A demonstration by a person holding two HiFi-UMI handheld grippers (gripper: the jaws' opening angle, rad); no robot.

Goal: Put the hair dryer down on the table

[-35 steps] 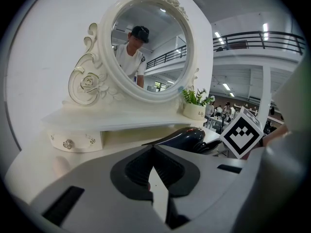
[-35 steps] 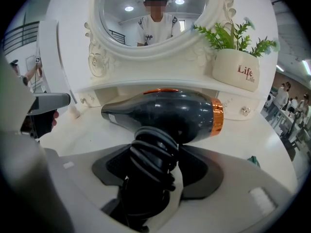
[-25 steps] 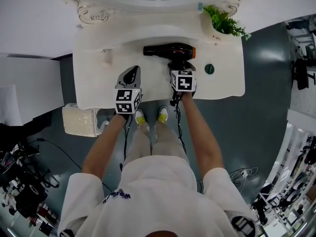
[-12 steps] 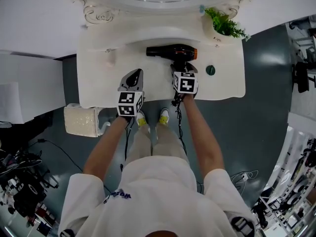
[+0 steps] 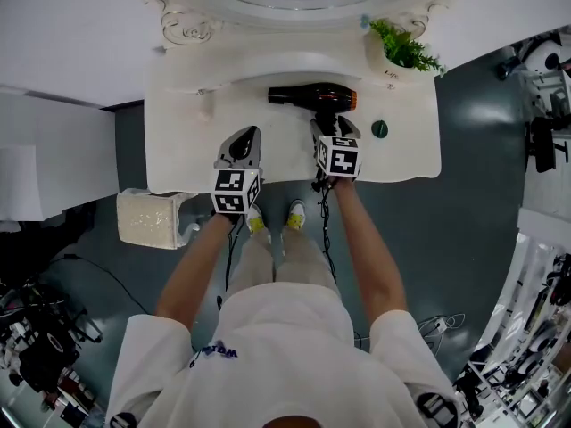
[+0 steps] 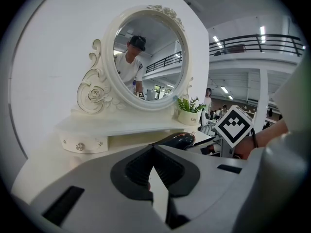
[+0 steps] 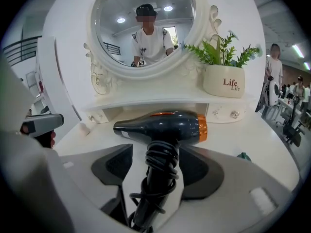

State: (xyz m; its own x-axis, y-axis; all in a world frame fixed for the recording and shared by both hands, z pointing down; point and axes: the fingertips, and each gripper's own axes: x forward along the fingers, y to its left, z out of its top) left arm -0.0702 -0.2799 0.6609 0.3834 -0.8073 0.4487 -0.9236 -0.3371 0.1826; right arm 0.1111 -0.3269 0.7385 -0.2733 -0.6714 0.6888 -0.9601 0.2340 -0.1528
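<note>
The black hair dryer [image 5: 312, 97] with an orange rear ring lies on its side on the white dressing table [image 5: 178, 136], below the mirror shelf. Its handle, wrapped in its cord, points toward me. My right gripper [image 5: 326, 129] is just behind it and stands open. In the right gripper view the handle [image 7: 158, 178] sits between the wide pads of the right gripper [image 7: 163, 164], with a gap on the left side. These jaws have eased slightly inward. My left gripper [image 5: 244, 137] is shut and empty, left of the dryer [image 6: 176, 140].
An oval mirror [image 7: 146, 28] in an ornate white frame stands at the table's back. A potted green plant [image 5: 399, 46] sits at the back right, a small green round object [image 5: 379, 129] to the dryer's right. A white box [image 5: 147, 219] is on the floor at the left.
Both grippers have lifted a little and come slightly back from the dryer. The dryer has stayed lying in the same spot on the table.
</note>
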